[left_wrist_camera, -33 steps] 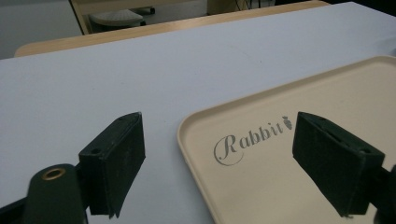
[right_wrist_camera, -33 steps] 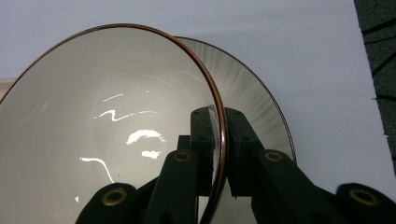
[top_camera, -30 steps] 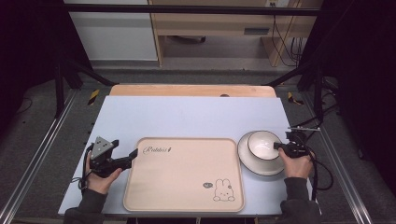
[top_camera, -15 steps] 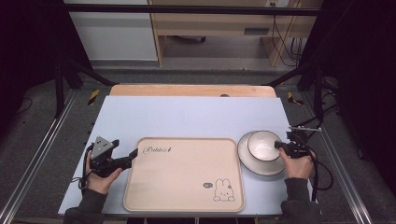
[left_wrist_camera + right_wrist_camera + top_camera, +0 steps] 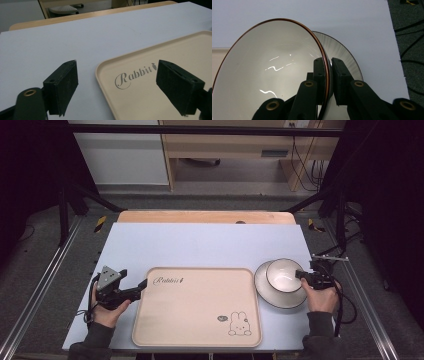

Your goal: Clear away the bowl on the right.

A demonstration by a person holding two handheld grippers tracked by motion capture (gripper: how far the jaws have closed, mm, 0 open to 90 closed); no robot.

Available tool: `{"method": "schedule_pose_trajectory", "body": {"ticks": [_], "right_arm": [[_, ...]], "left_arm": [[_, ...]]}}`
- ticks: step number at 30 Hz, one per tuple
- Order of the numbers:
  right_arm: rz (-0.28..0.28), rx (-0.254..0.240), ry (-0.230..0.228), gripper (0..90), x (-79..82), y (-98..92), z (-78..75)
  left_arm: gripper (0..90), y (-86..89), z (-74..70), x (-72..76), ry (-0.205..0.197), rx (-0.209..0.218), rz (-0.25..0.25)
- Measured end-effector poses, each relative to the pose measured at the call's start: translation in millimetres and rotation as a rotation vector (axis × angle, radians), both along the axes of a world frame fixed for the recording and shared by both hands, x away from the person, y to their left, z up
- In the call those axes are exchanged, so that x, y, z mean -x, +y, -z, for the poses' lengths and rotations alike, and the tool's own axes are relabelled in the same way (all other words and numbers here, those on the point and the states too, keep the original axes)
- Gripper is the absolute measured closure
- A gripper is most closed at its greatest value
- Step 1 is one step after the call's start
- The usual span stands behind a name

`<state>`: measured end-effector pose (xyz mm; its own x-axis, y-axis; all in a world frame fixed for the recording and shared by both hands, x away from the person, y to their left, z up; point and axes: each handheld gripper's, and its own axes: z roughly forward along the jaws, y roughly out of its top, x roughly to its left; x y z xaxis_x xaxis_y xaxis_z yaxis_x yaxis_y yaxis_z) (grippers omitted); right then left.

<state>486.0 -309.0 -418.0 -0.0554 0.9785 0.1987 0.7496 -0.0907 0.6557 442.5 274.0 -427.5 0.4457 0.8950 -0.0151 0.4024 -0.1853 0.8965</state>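
High view: the beige tray (image 5: 197, 305) lies flat on the pale surface (image 5: 200, 245), near the person's edge. Just off the tray's right side a white bowl (image 5: 282, 275) sits on a white plate (image 5: 270, 295). The right gripper (image 5: 300, 274), in the person's right hand (image 5: 320, 297), is clamped on the bowl's rim on the side away from the tray. At the tray's left end the left gripper (image 5: 142, 283), in the left hand (image 5: 107, 307), points toward the tray's far-left corner.

Left gripper view: the 2 jaws of the left gripper (image 5: 116, 85) stand wide apart with the tray's corner (image 5: 150, 82) and its "Rabbit" lettering between them; they grip nothing.

Right gripper view: the right gripper (image 5: 328, 72) pinches the brown-edged rim of the bowl (image 5: 269, 67), one jaw inside, one outside. The bowl is tilted, and the ribbed plate (image 5: 342, 53) shows behind it, on the side away from the tray.
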Motion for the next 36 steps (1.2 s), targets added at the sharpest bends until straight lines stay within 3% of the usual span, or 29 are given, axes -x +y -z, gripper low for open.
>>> {"method": "schedule_pose_trajectory", "body": {"ticks": [4, 14, 24, 36], "right_arm": [[-0.009, -0.024, -0.016, 82.5, 2.9, 1.0, -4.3], [-0.045, -0.019, -0.040, 82.5, 5.5, 6.4, -10.1], [-0.059, -0.045, -0.066, 82.5, 10.6, 9.3, -20.4], [-0.112, -0.040, -0.103, 82.5, 15.6, 23.6, -31.8]], "left_arm": [[17.3, -0.9, 0.8, 0.1, 0.002, -0.003, 0.001], [17.4, -0.7, -0.2, 0.2, -0.003, -0.001, 0.002], [17.4, 0.7, 0.3, 0.3, -0.002, 0.004, 0.001], [17.4, 1.4, -0.9, 1.2, -0.007, 0.004, 0.002]]}}
